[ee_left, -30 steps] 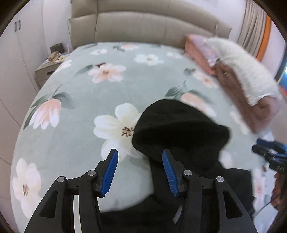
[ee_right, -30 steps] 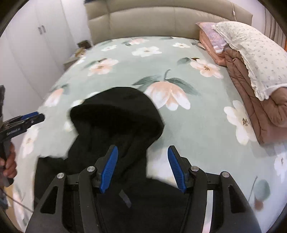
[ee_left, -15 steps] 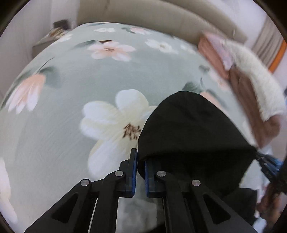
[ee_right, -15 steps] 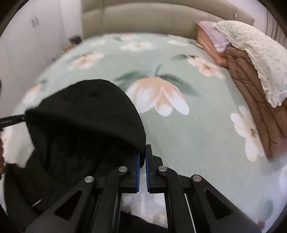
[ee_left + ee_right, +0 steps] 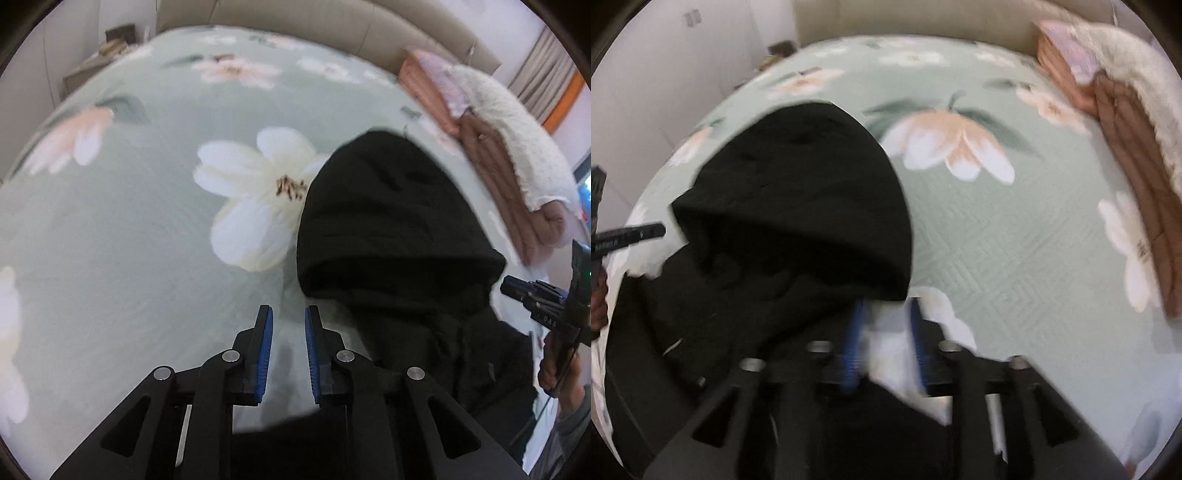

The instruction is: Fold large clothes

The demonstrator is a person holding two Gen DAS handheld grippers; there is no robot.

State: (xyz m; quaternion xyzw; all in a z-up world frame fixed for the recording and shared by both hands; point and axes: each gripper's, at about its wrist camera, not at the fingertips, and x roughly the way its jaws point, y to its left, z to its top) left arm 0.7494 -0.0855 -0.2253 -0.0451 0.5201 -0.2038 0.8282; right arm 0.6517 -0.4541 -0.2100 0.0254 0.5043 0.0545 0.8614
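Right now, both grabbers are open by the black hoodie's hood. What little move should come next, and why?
Probably draw both back toward the hoodie's body. The hood lies spread flat on the floral bedspread, and the left hand-held gripper and right hand-held gripper are both open with nothing between their fingers, so the hood looks done; the bunched body below looks like it needs folding next.

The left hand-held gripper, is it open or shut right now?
Open. The left hand-held gripper shows a gap between its blue pads, with only bedspread visible there; the black hoodie lies beside it.
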